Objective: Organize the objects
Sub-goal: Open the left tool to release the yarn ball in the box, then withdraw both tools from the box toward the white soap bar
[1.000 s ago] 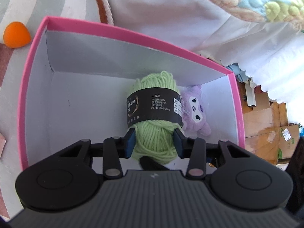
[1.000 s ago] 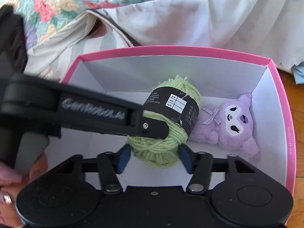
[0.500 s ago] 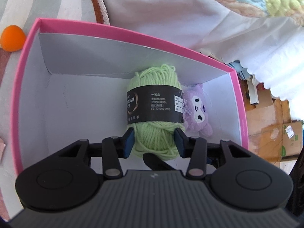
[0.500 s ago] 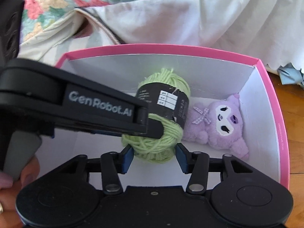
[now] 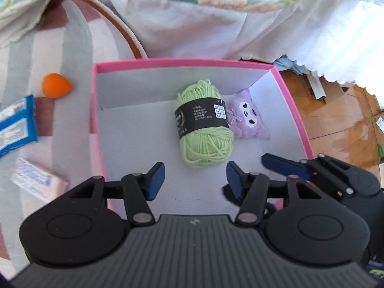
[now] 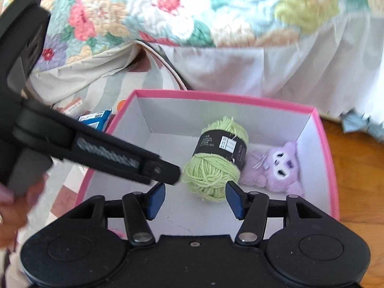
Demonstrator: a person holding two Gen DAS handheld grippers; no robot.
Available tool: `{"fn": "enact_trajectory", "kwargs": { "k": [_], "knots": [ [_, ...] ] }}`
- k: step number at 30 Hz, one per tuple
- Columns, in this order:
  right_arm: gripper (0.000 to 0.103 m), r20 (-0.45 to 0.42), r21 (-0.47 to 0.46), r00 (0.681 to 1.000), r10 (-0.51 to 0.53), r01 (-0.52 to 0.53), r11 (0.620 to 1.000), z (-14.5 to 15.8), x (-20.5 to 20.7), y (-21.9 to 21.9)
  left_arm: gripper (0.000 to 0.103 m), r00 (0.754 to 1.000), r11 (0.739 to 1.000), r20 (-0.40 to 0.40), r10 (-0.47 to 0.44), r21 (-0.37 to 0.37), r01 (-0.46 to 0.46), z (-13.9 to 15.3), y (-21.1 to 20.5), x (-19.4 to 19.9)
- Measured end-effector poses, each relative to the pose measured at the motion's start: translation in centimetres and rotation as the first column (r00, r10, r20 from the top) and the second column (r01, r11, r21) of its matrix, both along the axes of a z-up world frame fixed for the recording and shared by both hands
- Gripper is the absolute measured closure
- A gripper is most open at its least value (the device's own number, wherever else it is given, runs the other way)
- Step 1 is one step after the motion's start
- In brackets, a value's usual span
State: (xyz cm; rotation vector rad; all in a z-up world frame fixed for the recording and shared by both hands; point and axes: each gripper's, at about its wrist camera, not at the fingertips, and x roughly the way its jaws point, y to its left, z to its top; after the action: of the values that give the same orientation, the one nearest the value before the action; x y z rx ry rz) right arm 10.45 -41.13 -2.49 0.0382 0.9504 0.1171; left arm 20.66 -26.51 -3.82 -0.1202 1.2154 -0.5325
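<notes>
Item: yarn ball in pink box; soft, probably light | hold: paper band | left gripper, right gripper: jaws just opening, empty

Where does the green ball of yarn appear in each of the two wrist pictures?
Left wrist: the green yarn lies right of centre, on the floor of the pink box.
Right wrist: the yarn lies near the centre.
Shared landmark: the purple plush toy touches its right side in both views.

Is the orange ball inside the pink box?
No, the orange ball lies on the striped rug outside the pink box, off its left wall.
</notes>
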Motion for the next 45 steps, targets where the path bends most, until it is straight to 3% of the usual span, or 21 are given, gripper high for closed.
{"fn": "enact_trajectory", "kwargs": {
  "k": [6, 15, 21, 33, 36, 42, 45],
  "knots": [
    [0.042, 0.032, -0.009, 0.999, -0.025, 0.025, 1.000, 2.7, -1.6, 1.0, 0.044, 0.999, 0.999, 0.029, -0.013, 0.033, 0.012, 3.1, 3.4, -1.9],
    [0.041, -0.003, -0.021, 0.999, -0.034, 0.034, 0.999, 5.9, -4.0, 2.8, 0.040, 0.995, 0.994, 0.082, -0.062, 0.095, 0.054, 7.0, 6.8, -5.1],
    [0.029, -0.005, -0.049, 1.000, -0.014, 0.014, 0.999, 8.1, -5.6, 4.5, 0.036, 0.991, 0.991, 0.119, -0.068, 0.122, 0.054, 9.1, 9.1, -7.3],
    [0.026, 0.012, -0.095, 0.999, 0.044, -0.042, 0.995, 9.9, -7.0, 9.0, 0.032, 0.980, 0.974, 0.132, -0.151, 0.187, 0.125, 10.3, 11.1, -11.5],
    [0.024, 0.000, -0.102, 0.999, 0.051, -0.050, 0.993, 10.2, -7.2, 9.9, 0.032, 0.985, 0.980, 0.106, -0.136, 0.160, 0.118, 10.2, 11.8, -11.8],
    [0.017, -0.027, -0.098, 0.998, 0.057, -0.060, 0.993, 10.3, -7.7, 10.7, 0.031, 0.984, 0.975, 0.121, -0.131, 0.194, 0.106, 10.9, 13.8, -12.6],
    [0.012, -0.035, -0.105, 0.998, 0.055, -0.058, 0.993, 10.3, -7.9, 11.2, 0.026, 0.985, 0.976, 0.123, -0.124, 0.193, 0.098, 11.3, 15.1, -12.8]
  ]
}}
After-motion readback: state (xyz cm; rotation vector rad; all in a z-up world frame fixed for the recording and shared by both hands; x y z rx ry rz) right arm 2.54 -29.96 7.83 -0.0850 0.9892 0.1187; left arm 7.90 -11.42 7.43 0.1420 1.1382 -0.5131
